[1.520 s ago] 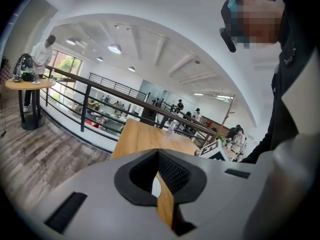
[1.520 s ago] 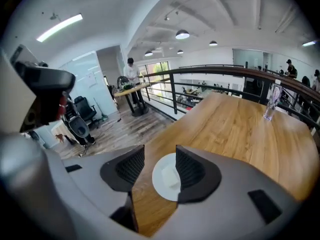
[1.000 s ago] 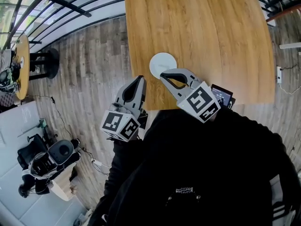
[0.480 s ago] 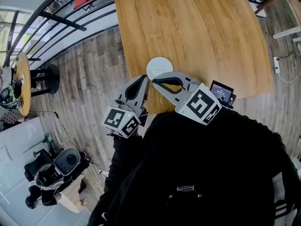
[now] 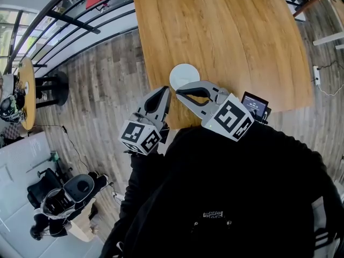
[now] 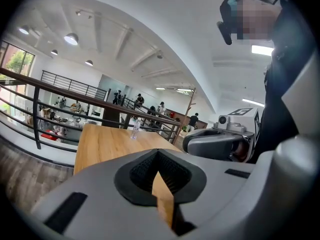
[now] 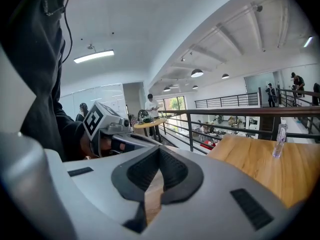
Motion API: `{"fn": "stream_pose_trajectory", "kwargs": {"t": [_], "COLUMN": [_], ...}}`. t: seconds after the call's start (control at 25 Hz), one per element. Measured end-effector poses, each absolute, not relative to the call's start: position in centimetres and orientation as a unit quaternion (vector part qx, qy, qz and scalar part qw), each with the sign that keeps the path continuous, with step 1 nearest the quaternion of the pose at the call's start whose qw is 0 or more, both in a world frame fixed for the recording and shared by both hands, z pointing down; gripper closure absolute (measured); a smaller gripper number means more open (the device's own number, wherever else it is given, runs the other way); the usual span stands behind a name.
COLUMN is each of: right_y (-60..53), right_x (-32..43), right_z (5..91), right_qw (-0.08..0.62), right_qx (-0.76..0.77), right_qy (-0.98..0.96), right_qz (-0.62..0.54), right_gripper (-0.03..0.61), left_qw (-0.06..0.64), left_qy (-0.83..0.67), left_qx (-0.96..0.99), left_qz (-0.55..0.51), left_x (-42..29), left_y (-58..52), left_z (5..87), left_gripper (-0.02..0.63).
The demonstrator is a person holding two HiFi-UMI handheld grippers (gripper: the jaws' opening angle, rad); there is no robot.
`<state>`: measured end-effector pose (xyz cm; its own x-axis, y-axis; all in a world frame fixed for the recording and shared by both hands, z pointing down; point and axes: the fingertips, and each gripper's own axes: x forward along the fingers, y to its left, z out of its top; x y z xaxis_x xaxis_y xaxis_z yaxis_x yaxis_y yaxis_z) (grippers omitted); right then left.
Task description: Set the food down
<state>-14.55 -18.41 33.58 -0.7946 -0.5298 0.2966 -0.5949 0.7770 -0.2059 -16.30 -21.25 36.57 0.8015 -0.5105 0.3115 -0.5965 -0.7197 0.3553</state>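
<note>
Wooden table (image 5: 242, 36) holds one white disc (image 5: 184, 73); left gripper (image 5: 164, 93), right gripper (image 5: 179, 92) closed.

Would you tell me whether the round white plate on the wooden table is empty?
Empty where visible: the round white plate shows only bare white; the right gripper covers its near edge.

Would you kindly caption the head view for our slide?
Person holds left gripper and right gripper, both shut and empty, near a white plate on a wooden table.

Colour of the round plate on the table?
The plate is white; the head view shows it best.
</note>
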Motion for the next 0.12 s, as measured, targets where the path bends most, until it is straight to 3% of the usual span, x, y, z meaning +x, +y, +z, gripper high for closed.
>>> {"fn": "stream_pose_trajectory", "kwargs": {"t": [0.12], "right_y": [-18.55], "right_x": [-15.08], "right_z": [33.8], "right_qw": [0.112], "right_qx": [0.299], "right_qy": [-0.936], "right_qz": [0.149], "right_gripper": [0.56], "left_qw": [0.225], "left_qy": [-0.301], "left_qx": [0.921], "left_qz": [0.098], "left_x": [-16.9], "left_y": [-21.47], "left_z": [36.93], "left_gripper": [0.62]}}
